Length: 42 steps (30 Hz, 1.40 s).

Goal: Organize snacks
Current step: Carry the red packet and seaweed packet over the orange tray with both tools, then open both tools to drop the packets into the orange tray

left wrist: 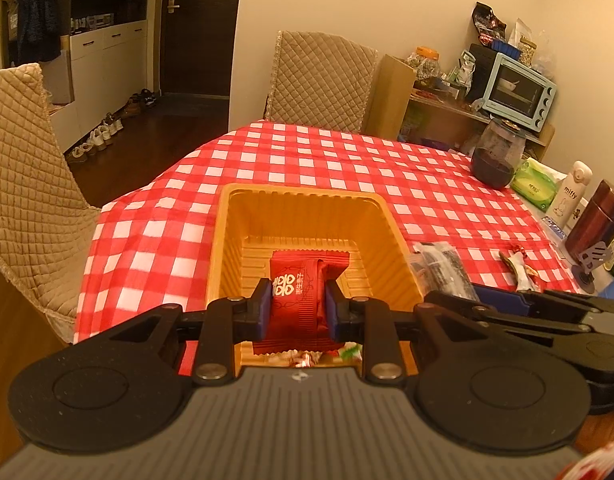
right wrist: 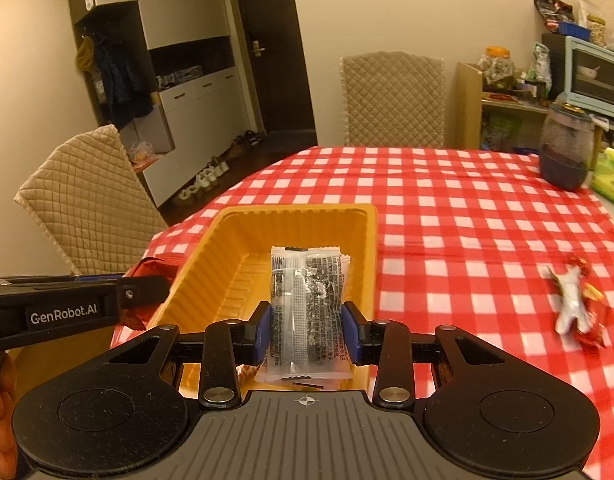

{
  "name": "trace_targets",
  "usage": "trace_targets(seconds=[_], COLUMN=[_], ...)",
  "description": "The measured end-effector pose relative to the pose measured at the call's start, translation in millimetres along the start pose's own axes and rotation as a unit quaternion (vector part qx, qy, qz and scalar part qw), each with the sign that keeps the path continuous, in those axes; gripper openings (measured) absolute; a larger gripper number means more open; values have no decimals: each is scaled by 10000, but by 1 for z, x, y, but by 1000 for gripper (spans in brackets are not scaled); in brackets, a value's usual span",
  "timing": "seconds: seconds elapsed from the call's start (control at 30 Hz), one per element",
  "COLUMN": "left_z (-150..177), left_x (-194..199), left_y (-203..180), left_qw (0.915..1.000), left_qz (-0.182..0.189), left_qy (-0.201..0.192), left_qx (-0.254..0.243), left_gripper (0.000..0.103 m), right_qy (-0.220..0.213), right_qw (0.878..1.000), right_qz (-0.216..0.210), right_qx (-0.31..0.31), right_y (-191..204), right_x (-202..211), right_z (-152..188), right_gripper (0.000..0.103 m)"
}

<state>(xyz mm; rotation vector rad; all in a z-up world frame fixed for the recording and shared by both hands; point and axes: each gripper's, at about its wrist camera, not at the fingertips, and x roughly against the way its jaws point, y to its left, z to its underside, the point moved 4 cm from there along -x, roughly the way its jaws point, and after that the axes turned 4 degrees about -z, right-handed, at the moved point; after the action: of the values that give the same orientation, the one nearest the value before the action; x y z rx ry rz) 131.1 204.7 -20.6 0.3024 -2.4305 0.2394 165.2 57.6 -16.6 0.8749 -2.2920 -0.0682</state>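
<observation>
A yellow plastic tray [left wrist: 227,232] [right wrist: 211,248] sits on the red checked tablecloth. My left gripper [left wrist: 298,308] is shut on a red snack packet [left wrist: 297,292] and holds it over the tray's near end. My right gripper [right wrist: 307,330] is shut on a clear packet of dark snack [right wrist: 307,304], also over the tray. The clear packet [left wrist: 443,268] and right gripper show at the tray's right side in the left wrist view. The left gripper with the red packet [right wrist: 155,270] shows at the tray's left side in the right wrist view. A red and white wrapped candy [right wrist: 575,304] [left wrist: 519,266] lies on the cloth to the right.
A dark glass jar [left wrist: 497,156] [right wrist: 565,148], a green tissue pack [left wrist: 537,184], a white bottle [left wrist: 571,196] and a brown flask [left wrist: 595,220] stand at the table's right. Quilted chairs stand at the far side [right wrist: 391,100] and the left [left wrist: 23,184]. A shelf holds a blue oven [left wrist: 519,92].
</observation>
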Motion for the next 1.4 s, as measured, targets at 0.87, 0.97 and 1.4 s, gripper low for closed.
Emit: trace_targets(seconds=[0.87, 0.97, 1.4], left_z=[-7, -5, -2], left_x=[-73, -66, -50], left_y=[17, 22, 41], left_qw=[9998, 9993, 9975], left_qz=[-170, -328, -684], left_qy=[54, -27, -130], left_qx=[-128, -166, -140], left_gripper=[63, 70, 86], right_qy=[213, 202, -215], right_qw=[9991, 9992, 9987], right_qz=[-129, -147, -288], right_qx=[-351, -319, -360], right_y=[-26, -23, -22], right_x=[-73, -71, -58], right_z=[-4, -4, -11], right_gripper=[38, 38, 61])
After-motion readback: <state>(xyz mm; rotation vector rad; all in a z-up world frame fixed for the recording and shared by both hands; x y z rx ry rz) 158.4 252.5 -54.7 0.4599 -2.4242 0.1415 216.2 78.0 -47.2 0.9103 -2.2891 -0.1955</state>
